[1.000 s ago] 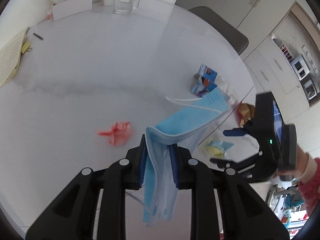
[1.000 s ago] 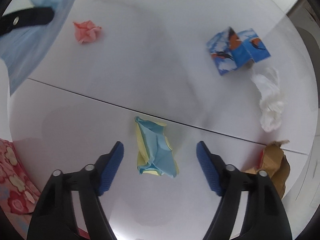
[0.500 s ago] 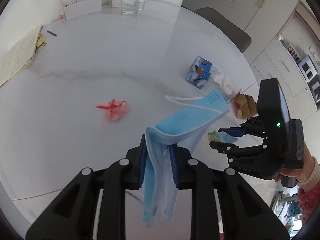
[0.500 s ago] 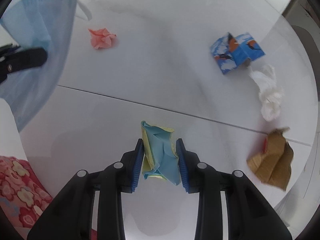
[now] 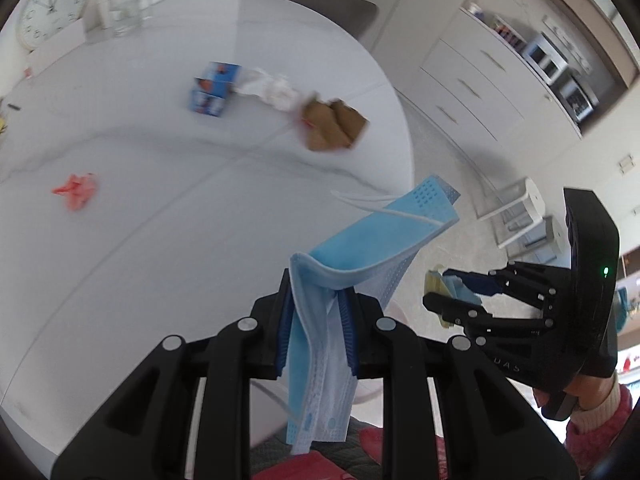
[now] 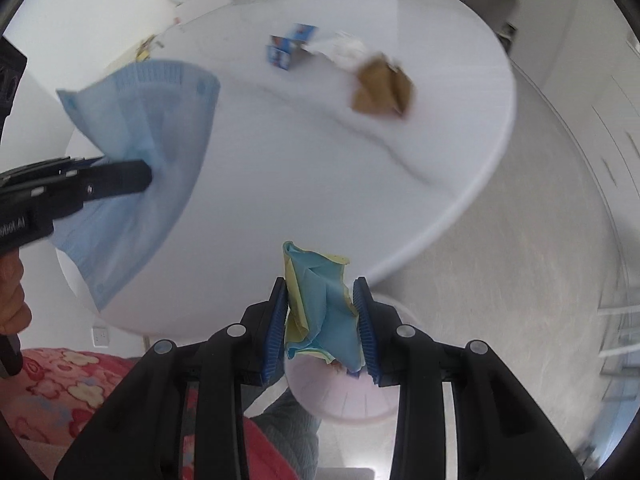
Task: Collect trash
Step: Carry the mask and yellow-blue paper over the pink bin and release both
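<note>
Left wrist view: left gripper clamped on a blue face mask. Mask folded over the pads, one end sticking up & right w/ white ear loop, other end hanging down past the fingers. Right gripper seen at right edge, off the table, over the floor, pinching a blue & yellow paper wad. Person's hand in a pink cuff holds its handle.

Still on the white round table: red crumpled scrap at left, well apart from the rest; blue printed carton farther back, white tissue clump just beside it, brown crumpled paper next in line near the table's right rim. All three blurred. Clock & glass jug at the far side.

Right wrist view: right gripper jaws have just been closing; pads now press both sides of the blue & yellow paper wad, wad upright betw. them, top poking above the tips. Below it, a pale pink round bin, partly hidden by the fingers; table edge sits behind the wad. Left gripper comes in from left w/ the face mask spread wide, blurred. Carton, tissue & brown paper sit on the far part of the table. Floral red fabric at lower left.
</note>
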A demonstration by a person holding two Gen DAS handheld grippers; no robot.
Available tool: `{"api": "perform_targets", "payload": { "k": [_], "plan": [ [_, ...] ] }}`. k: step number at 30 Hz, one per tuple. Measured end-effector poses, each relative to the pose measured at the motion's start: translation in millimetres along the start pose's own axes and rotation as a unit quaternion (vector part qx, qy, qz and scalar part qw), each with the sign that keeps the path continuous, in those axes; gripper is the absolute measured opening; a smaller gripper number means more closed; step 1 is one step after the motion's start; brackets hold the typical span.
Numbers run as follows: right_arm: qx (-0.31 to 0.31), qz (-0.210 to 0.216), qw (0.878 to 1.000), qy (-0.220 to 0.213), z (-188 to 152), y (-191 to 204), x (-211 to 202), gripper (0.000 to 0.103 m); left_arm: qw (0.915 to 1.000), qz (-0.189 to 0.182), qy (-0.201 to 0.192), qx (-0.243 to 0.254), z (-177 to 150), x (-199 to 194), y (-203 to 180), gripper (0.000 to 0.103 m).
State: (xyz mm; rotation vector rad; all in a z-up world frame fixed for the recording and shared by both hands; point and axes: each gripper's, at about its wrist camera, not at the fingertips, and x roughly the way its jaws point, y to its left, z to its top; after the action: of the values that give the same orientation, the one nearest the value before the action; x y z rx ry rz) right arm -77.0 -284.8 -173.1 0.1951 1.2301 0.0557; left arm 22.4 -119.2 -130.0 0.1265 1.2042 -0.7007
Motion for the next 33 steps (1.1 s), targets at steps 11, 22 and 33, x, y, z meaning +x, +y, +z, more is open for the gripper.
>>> {"api": "perform_targets", "payload": {
  "k": [11, 22, 33],
  "plan": [
    [0.055, 0.004, 0.998, 0.028, -76.2, -36.7, 21.7, 0.035, 0.9984, -0.001, 0.032, 0.047, -42.6, 9.5, -62.9, 0.021],
    [0.08, -0.025, 0.996, -0.027, -85.5, -49.6, -10.9, 0.086, 0.9973, 0.004, 0.041, 0.06, -56.1, 6.5, -72.2, 0.021],
    [0.164, -0.074, 0.982, -0.053, -119.4, -89.3, -62.8, 0.1, 0.9818, -0.024, 0.113, 0.15, -71.1, 57.7, -127.7, 0.079]
  ]
}}
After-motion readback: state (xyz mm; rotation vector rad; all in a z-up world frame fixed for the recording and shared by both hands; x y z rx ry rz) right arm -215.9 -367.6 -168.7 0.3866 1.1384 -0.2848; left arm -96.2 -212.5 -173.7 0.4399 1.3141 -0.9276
